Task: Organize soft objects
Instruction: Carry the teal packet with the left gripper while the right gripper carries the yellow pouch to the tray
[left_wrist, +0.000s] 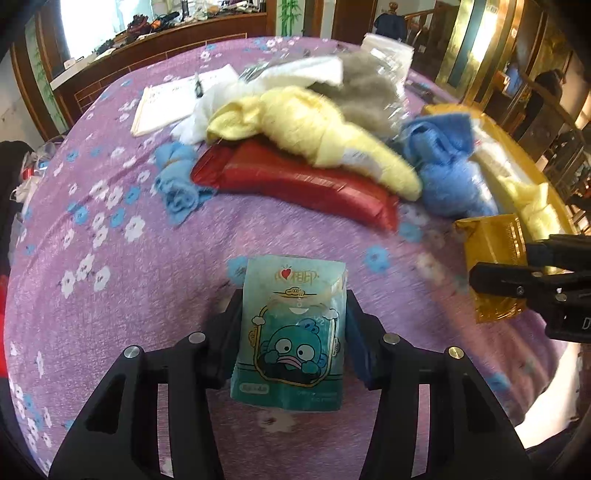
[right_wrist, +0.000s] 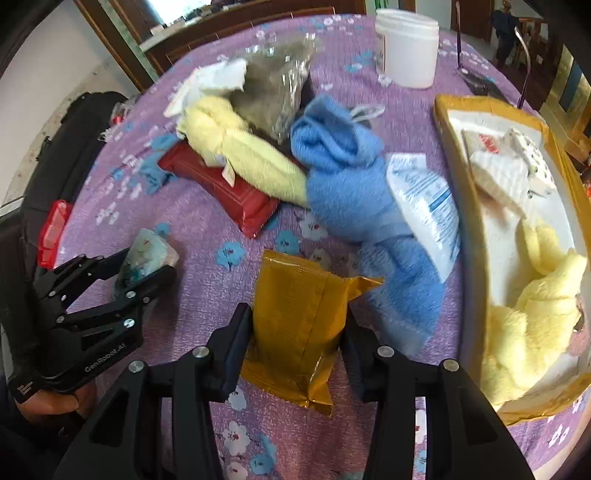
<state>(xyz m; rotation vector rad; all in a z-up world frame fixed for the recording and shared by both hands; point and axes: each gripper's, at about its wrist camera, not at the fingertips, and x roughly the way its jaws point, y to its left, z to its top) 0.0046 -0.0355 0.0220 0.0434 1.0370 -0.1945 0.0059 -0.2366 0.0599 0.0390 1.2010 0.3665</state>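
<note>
Above the purple flowered cloth, the left gripper clamps a teal tissue pack while the right gripper clamps a gold packet, beside the towel pile.

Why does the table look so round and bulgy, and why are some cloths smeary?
Left wrist view: the fisheye lens bows the purple tablecloth into a dome; the teal packet is sharp, the blue towel smeared by motion. Right wrist view: same bulge, the blue towel blurred, the gold packet fairly crisp.
</note>
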